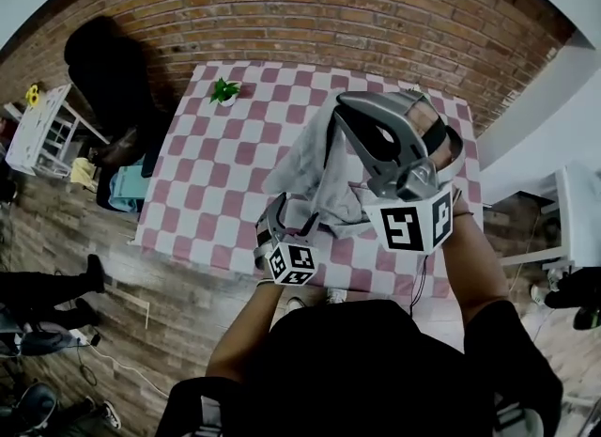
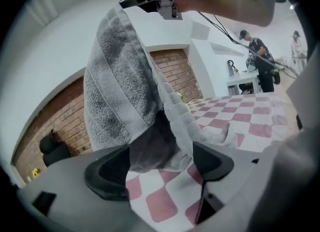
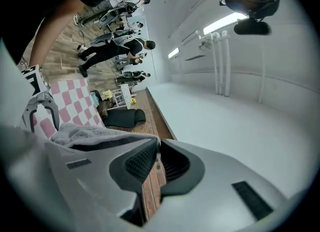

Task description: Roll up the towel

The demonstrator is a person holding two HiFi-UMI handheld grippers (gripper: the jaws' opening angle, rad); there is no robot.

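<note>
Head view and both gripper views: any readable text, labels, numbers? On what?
No readable text in any view.
The cubes on the left gripper and right gripper: black-and-white square marker patterns only, no words or digits.
The towel and checked tablecloth: no print visible.

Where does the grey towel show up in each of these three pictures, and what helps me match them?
Head view: the towel hangs at the centre of the picture.
Left gripper view: the towel drops from top centre to between the jaws.
Right gripper view: a fold of the towel lies lower left, beside the jaws.
Shared landmark: the pink-and-white checked tablecloth.
</note>
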